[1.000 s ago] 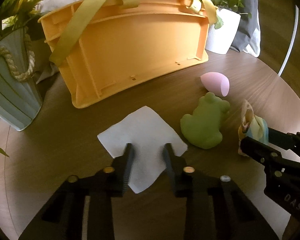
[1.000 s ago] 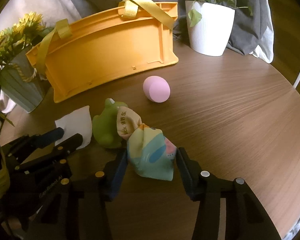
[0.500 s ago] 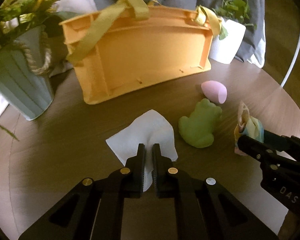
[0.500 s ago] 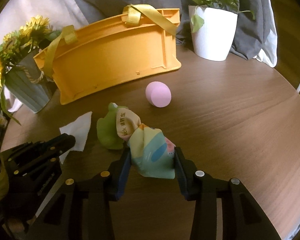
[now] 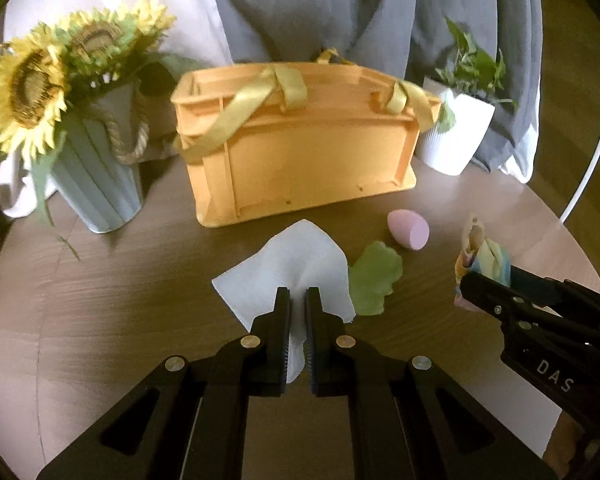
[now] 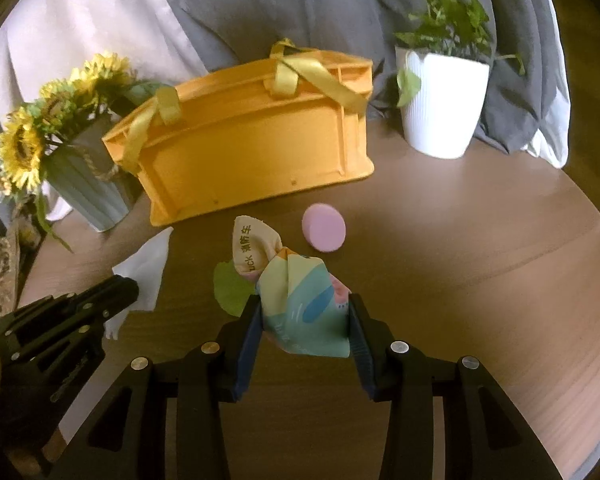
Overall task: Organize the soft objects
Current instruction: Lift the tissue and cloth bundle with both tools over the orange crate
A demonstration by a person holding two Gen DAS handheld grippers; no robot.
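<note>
Before the basket [image 5: 300, 160]: left tool [image 5: 297, 300] pinches tissue [image 5: 284, 272]; right tool [image 6: 304, 312] pinches pouch [image 6: 300, 300].

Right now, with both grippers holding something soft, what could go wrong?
1. The left gripper pinches only a small fold of the white tissue, which might tear or slip out.
2. The loose tissue hangs beside the green frog and might drag it.
3. The orange basket has yellow straps draped across its top, which might snag the colorful cloth pouch in the right gripper.
</note>
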